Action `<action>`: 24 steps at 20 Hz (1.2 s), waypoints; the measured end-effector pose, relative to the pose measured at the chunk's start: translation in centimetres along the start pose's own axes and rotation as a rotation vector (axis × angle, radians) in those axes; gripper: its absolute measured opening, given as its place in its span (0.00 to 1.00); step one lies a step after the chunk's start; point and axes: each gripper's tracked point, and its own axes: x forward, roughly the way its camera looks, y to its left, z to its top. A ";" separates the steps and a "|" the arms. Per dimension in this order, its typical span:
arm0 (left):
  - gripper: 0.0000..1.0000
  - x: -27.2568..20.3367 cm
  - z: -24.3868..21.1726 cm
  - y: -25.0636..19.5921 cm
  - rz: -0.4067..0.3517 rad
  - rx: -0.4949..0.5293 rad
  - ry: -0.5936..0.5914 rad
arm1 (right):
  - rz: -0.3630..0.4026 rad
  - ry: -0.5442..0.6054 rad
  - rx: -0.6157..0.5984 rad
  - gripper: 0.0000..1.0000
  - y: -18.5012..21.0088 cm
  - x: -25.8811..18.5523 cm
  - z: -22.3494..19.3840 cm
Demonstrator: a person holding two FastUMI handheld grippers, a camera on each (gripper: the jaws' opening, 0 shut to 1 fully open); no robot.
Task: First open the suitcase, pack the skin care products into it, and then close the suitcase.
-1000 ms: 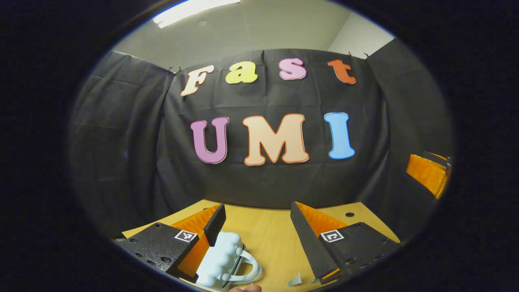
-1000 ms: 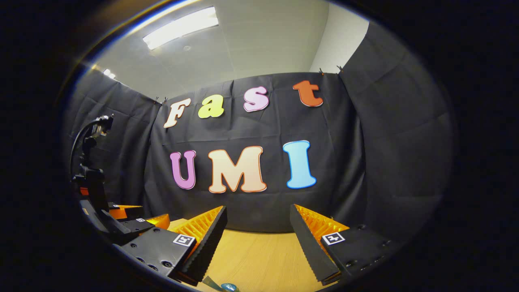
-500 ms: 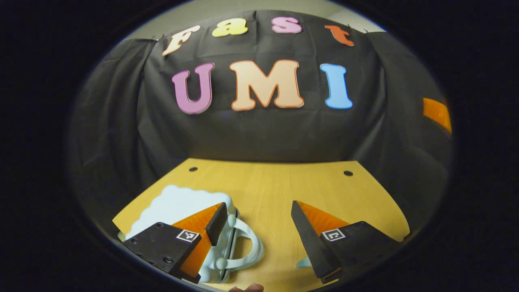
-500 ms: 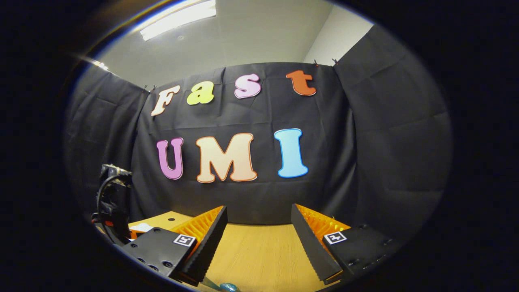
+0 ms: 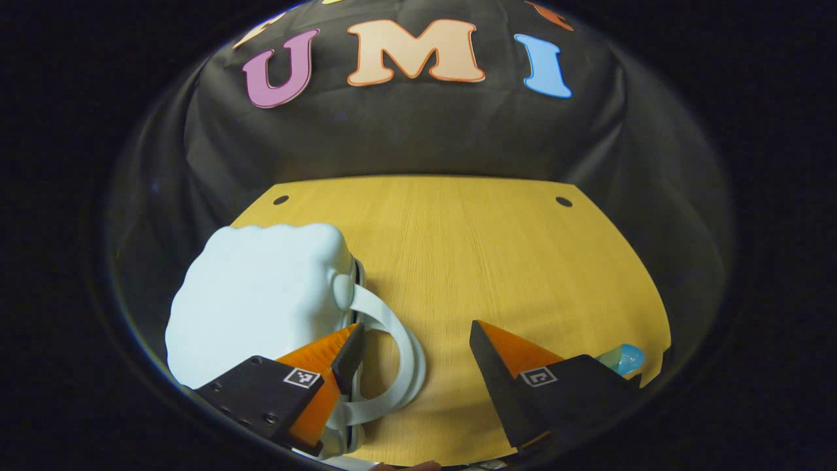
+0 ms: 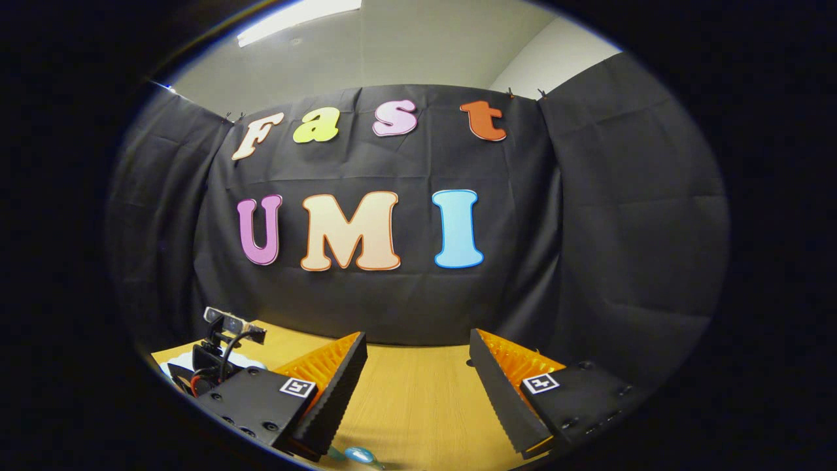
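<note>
Booth wall of black cloth (image 5: pixel 405 124) behind everything, ceiling with a strip light (image 6: pixel 297 13) above it in the right gripper view. Wooden desk (image 5: pixel 484 261), light yellow grain, two small dark holes near its far edge.

Suitcase (image 5: pixel 255 301): pale blue, small, bumpy cloud-like shell, lying flat and closed on the left part of the desk in the left gripper view. Its looped handle (image 5: pixel 399 360) points toward desk centre and lies on the desk surface.

Left claw (image 5: pixel 415 347): released, fingers wide apart, nothing between them. Its left finger tip (image 5: pixel 350 347) sits over the suitcase edge by the handle loop; contact cannot be told. Its right finger is over bare desk.

Right claw (image 6: pixel 418 366): released, fingers spread, only bare desk between them, held low and looking level at the wall.

Left gripper's body with cable and camera (image 6: pixel 222 347) seen at the left edge of the right gripper view, white-blue suitcase bit just under it.

Skin care product (image 5: pixel 621 358): small translucent blue item at the desk's right near edge, partly hidden behind the left claw's right finger. Another small blue piece (image 6: pixel 358 454) lies on the desk at the bottom of the right gripper view, too cropped to identify.
</note>
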 end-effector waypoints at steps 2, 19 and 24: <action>0.95 1.4 -0.7 0.0 -0.009 0.007 0.045 | -0.008 0.004 -0.006 0.99 -0.2 0.0 0.0; 0.10 3.3 -1.4 1.1 -0.030 -0.018 0.181 | 0.019 -0.012 -0.030 1.00 0.2 0.4 0.1; 0.06 1.7 0.0 0.7 -0.047 -0.003 0.181 | 0.048 -0.036 -0.013 1.00 1.6 0.7 0.2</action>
